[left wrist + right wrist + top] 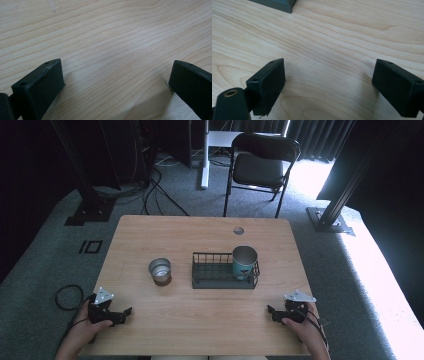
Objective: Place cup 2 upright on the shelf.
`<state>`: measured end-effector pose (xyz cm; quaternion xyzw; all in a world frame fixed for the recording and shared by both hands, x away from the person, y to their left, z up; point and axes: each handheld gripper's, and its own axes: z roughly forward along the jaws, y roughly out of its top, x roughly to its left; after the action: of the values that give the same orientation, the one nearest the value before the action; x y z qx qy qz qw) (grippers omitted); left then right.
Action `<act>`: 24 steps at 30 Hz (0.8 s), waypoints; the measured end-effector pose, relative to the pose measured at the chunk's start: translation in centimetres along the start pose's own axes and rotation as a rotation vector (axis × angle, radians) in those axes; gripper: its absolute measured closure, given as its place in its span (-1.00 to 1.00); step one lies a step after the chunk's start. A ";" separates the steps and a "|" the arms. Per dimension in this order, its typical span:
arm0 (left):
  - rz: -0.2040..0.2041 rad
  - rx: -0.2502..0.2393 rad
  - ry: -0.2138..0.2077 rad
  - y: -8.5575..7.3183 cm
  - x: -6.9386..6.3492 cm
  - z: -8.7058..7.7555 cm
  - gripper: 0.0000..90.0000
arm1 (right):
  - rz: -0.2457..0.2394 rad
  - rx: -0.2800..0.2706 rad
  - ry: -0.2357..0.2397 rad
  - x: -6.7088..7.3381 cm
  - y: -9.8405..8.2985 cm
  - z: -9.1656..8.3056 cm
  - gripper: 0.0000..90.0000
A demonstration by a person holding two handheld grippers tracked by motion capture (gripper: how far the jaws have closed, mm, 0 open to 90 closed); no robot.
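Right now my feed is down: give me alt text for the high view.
A teal cup stands in the right end of a black wire basket mid-table; a steel cup sits left of it. The left tool and right tool rest open near the wooden table's front edge.

No text, brand, number or sign can be read anywhere in these views. The teal cup (244,261) standing in the wire basket (215,276) carries a small dark mark on its side, but it is too small and blurred to make out. The steel cup (160,270) beside the basket bears no legible label.
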<state>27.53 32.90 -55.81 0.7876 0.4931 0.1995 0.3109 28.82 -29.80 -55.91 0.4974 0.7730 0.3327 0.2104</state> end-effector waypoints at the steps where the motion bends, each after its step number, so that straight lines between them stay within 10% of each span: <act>1: 0.000 0.000 0.000 0.0 0.0 0.0 -0.99 | 0.000 0.000 0.000 0.0 0.0 0.0 -0.76; 24: 0.031 -0.007 -0.058 1.6 -0.9 0.7 -0.99 | -0.001 0.000 0.001 0.0 0.0 0.0 -0.76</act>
<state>28.61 31.41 -55.21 0.7994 0.4711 0.1831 0.3248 28.83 -29.80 -55.91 0.4969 0.7734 0.3328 0.2100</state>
